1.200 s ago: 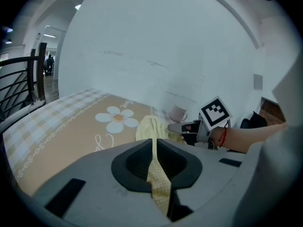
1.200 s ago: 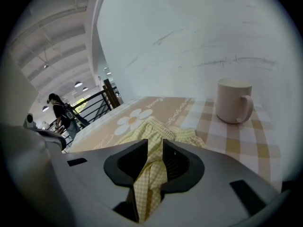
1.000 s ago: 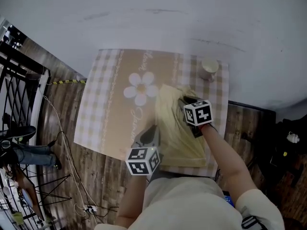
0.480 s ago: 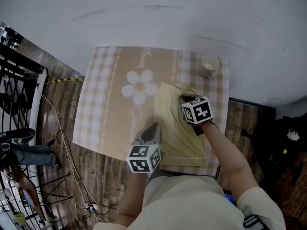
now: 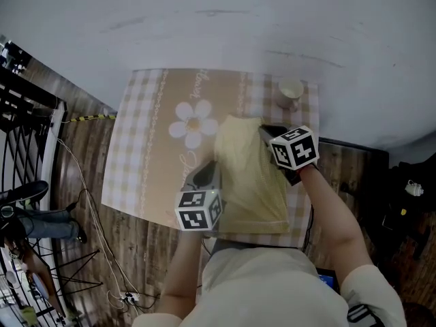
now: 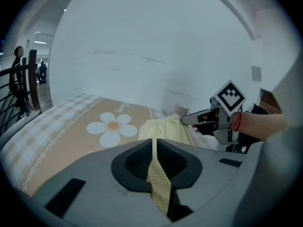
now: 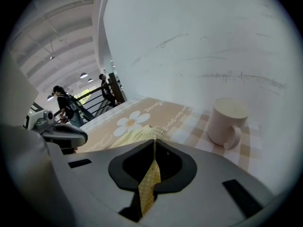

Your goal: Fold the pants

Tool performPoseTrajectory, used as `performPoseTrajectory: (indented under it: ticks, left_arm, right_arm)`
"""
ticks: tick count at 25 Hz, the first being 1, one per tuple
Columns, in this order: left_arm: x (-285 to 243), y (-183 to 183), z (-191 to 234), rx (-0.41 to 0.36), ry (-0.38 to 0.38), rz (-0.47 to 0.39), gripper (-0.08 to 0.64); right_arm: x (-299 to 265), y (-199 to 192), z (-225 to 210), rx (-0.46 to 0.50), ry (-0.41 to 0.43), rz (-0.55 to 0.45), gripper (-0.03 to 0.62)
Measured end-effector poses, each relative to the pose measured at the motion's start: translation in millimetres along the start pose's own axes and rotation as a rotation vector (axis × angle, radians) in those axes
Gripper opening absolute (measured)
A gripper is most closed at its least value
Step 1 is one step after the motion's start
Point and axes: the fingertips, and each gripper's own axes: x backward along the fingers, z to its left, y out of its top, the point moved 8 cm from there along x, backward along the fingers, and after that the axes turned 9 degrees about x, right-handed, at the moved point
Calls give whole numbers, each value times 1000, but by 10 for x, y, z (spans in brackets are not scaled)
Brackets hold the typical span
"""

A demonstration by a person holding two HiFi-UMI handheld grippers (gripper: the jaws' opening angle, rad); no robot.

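The pale yellow checked pants hang stretched between both grippers over the right half of the table. My left gripper is shut on the pants' near left edge, and a strip of the yellow cloth runs down between its jaws. My right gripper is shut on the far right edge, with cloth pinched in its jaws. In the left gripper view the pants reach toward the right gripper.
A checked tablecloth with a white daisy covers the table. A cream mug stands at the far right corner, close ahead of my right gripper. A black railing and wooden floor lie to the left.
My right gripper has risen and swung to the right with the pants' edge in it, lifting the cloth. The left gripper has shifted a little, still holding its edge.
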Motion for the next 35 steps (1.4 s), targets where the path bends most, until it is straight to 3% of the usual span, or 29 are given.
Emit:
performPoseTrajectory:
  ticks: [5,10,14,18,23,30,33,35]
  left_arm:
    - [-311,244,87,-60,3,10,29]
    - [-714,382,198,-68,-14,67,35]
    - [-1002,423,223,-113,-36,136,119]
    - [-1236,400,280,-127,-32,204,132]
    - [-1411,323,351,-112,-27,278,131]
    - [-1465,299,347,-121,-56,328,116]
    - [-1474,282,317,-117,-81,340,66]
    - [-1471,271,303,-114,-84,336,35]
  right_arm:
    - [20,11,-206,24,-14,54,11]
    - [-103,-154,-301,23,-30,128,11]
    - [-204,-255,-358,-4,-27,139,12]
    - [-272,-315,-396,-26,-9,149,35]
    - [-357,-371,-453,-18,20,187,87]
    - [-429,-401,-480,-24,45,210,95]
    - [-424,-411,-462,-29,36,204,77]
    - [-428,-427,-430,-31,30,199,27]
